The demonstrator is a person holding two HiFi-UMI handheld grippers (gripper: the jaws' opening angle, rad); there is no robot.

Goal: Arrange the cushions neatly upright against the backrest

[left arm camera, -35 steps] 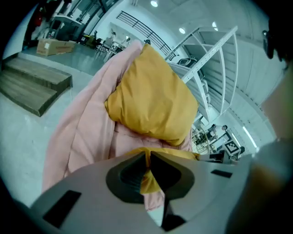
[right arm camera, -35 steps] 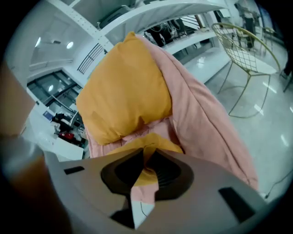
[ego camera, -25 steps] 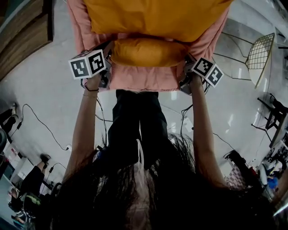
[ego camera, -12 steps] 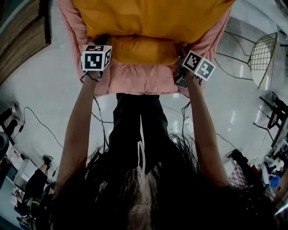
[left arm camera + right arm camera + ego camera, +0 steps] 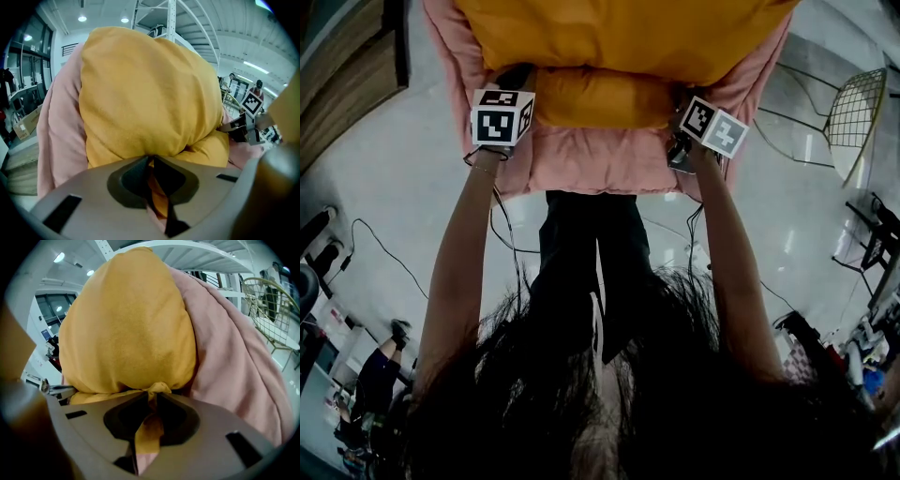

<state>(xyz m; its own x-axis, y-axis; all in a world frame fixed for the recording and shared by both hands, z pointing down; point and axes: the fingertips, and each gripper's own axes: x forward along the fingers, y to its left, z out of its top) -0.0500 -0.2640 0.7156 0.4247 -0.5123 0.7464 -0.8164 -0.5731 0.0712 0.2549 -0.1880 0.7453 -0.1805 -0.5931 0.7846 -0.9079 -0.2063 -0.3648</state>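
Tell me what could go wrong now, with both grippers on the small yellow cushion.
1. The left gripper and right gripper each pinch only a thin fold of the small cushion, which could slip out.
2. It lies lengthwise, low in front of the large cushion. Released like this, it may flop flat instead of standing upright.

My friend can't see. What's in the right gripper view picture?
The right gripper is shut on a pinch of yellow cushion fabric. A big puffy yellow cushion fills the picture above it, with pink padding on the right and a wire chair beyond.
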